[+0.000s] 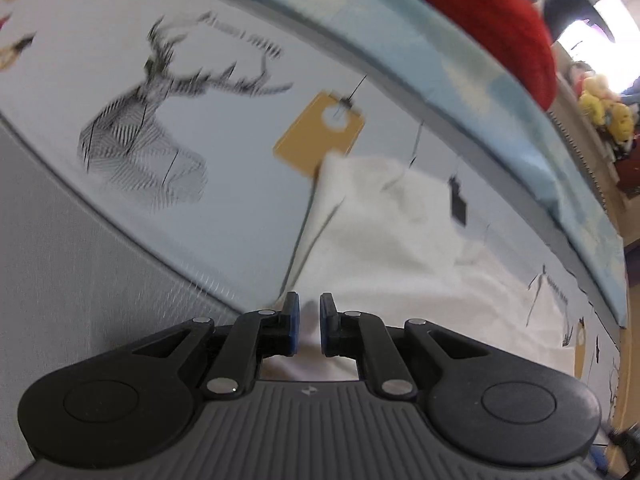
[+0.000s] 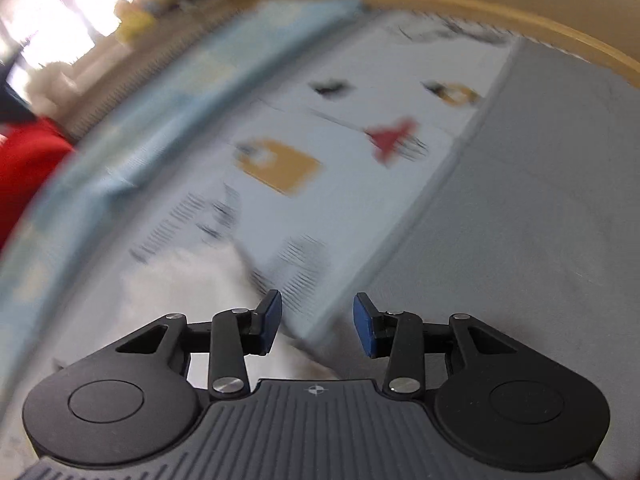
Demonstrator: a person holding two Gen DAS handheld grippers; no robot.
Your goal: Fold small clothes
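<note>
A small white garment lies crumpled on a pale sheet printed with a deer and yellow tags. My left gripper sits at the garment's near left edge, with its blue pads close together and a fold of white cloth pinched between them. In the blurred right wrist view, the same white garment lies to the lower left. My right gripper stands open above the sheet's edge and a bit of white cloth, its pads touching nothing.
A grey surface lies beside the printed sheet. A light blue patterned pad runs along the far side, with a red cushion on it. Yellow plush toys sit beyond, and a wooden rim borders the grey area.
</note>
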